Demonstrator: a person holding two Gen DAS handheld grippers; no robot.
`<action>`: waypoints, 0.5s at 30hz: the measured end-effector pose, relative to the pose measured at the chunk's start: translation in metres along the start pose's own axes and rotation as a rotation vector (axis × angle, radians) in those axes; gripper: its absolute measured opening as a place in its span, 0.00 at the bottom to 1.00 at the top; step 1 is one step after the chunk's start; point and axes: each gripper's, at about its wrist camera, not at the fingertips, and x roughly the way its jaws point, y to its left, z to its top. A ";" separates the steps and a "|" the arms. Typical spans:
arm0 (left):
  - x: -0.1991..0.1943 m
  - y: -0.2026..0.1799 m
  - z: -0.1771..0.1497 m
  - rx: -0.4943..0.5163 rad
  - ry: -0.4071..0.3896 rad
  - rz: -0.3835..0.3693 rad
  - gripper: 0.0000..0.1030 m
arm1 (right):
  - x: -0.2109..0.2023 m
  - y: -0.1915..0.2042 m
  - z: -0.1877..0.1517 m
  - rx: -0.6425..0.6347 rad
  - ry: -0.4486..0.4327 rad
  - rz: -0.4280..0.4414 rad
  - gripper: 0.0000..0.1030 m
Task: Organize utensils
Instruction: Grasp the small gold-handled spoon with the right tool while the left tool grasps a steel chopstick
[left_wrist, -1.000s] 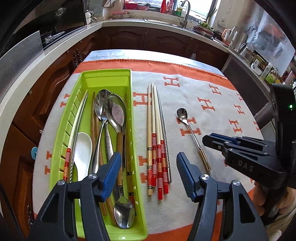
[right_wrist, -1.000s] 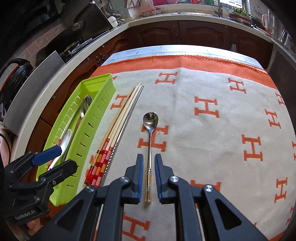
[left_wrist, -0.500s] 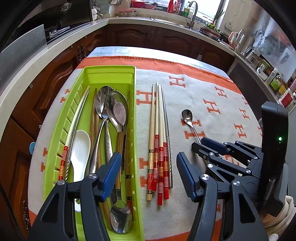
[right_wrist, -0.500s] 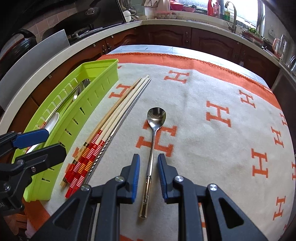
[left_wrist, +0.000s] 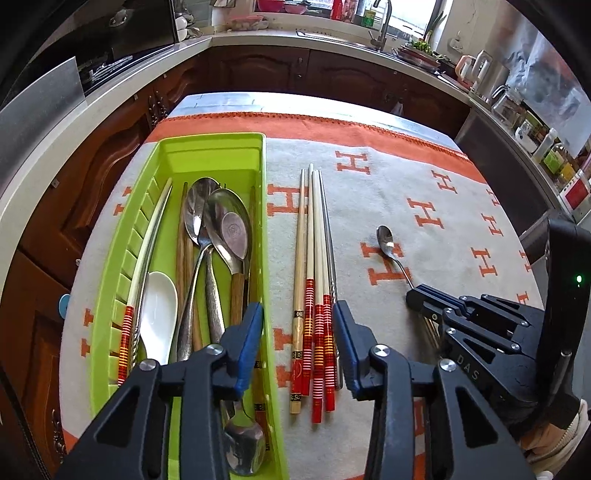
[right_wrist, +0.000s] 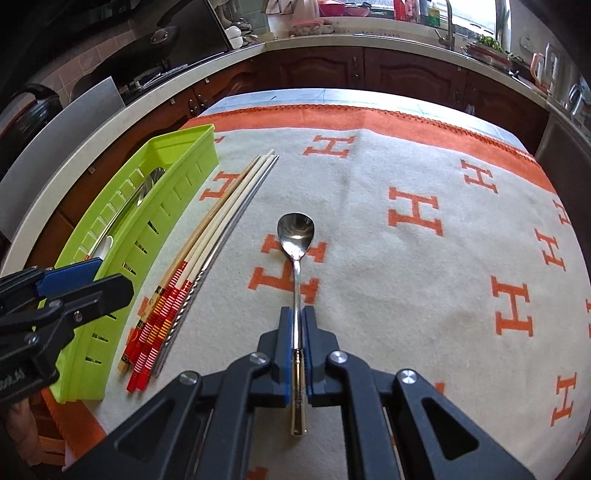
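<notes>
A small metal spoon (right_wrist: 295, 236) was held by its handle between the blue pads of the right gripper (right_wrist: 295, 325), whose jaws were pressed shut on the thin shaft. The bowl of the spoon lay toward twelve o'clock from the gripper, resting on a cream cloth (right_wrist: 406, 277) printed with orange H figures; the gold-toned end of the handle stuck out behind the pads toward six o'clock.

The left gripper (left_wrist: 297, 332) was seen straddling the banded ends of a bundle of chopsticks (left_wrist: 314, 258), which lay straight on the cloth, pointing toward twelve o'clock. Its jaws were closing, with the red-and-white striped ends between them; a narrow gap was visible on the left side, and whether the right pad already touched the outermost stick could not be told.

At nine o'clock from the chopsticks a lime-green tray (left_wrist: 110, 258) was set lengthwise on the cloth, just beside them. In it were laid several metal spoons (left_wrist: 225, 229), a white spoon (left_wrist: 159, 306), wooden-handled pieces and one more red-banded chopstick (left_wrist: 142, 266) along the slotted left wall. In the left wrist view the small spoon was seen at three o'clock from the chopsticks, well apart from the tray.
</notes>
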 end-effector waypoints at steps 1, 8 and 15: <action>0.000 0.003 0.002 -0.013 0.005 -0.004 0.31 | -0.001 -0.003 -0.001 0.013 0.001 0.008 0.04; -0.011 0.001 0.011 -0.002 -0.025 0.025 0.21 | -0.006 -0.016 -0.005 0.060 -0.001 0.024 0.04; -0.018 -0.030 0.021 0.102 -0.047 -0.003 0.11 | -0.020 -0.028 -0.006 0.103 -0.036 0.062 0.04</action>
